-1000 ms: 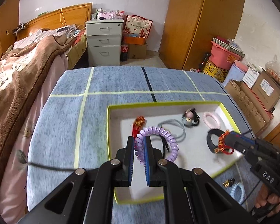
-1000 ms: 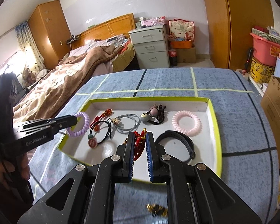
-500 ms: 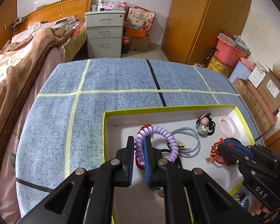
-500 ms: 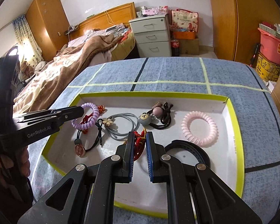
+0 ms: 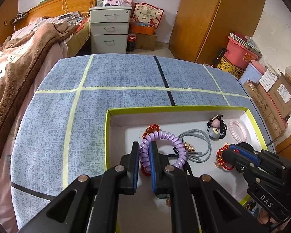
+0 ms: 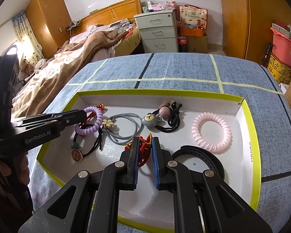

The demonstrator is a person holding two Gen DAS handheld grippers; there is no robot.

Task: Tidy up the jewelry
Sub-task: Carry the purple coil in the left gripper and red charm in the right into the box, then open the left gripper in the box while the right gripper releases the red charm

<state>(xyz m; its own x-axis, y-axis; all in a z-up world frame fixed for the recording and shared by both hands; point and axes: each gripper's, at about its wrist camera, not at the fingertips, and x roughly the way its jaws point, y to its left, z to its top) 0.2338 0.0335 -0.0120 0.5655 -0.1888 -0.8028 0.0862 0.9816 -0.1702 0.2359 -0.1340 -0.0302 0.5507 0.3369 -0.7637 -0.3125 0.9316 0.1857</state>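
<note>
A white tray with a yellow-green rim sits on the blue table. My left gripper is shut on a purple spiral hair tie, low over the tray's left part. My right gripper is shut on a red knotted cord bracelet, low over the tray's front middle. In the tray lie a pink spiral tie, a grey band with a flower, a bear hair tie and a black strap.
A black elastic with a round charm lies at the tray's front left. A red ornament lies under the purple tie. Small items lie outside the tray's front right corner. A bed stands left of the table; boxes stand on the right.
Both grippers have moved down and forward into the tray, each still shut on its piece. The purple tie is now over the tray's left part, the red bracelet nearer the tray floor.
</note>
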